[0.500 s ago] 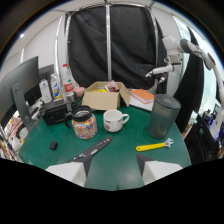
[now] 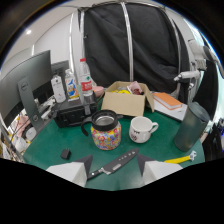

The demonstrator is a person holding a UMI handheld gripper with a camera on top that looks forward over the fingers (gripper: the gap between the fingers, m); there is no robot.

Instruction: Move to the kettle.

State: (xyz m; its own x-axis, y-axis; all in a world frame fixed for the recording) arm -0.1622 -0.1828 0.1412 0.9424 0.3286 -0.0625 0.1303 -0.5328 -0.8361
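Two pale fingers of my tongs (image 2: 112,172) stand spread wide, nothing between them but green counter (image 2: 165,150) and the handle end of a black knife (image 2: 114,165) lying just ahead, blade slanting away to the right.

Kettle: I take the colourful speckled pot (image 2: 105,131) with the dark open top to be it, though I cannot make out a spout. It stands upright beyond the knife, almost dead ahead, slightly left of centre. Long axis vertical; a dark loop handle juts left, towards the black box (image 2: 75,112) behind it.

Beside it on the right, a white mug (image 2: 141,130), handle pointing right. Well to the right, a tall grey cylinder (image 2: 191,126), with a yellow tool (image 2: 177,160) at its foot. Behind: open cardboard box (image 2: 127,99), bottles (image 2: 80,80), monitor (image 2: 25,85).

Judgement: tongs held open and low because this is approach only; the knife lies across the straight path, so a slight lift over it seems wise.
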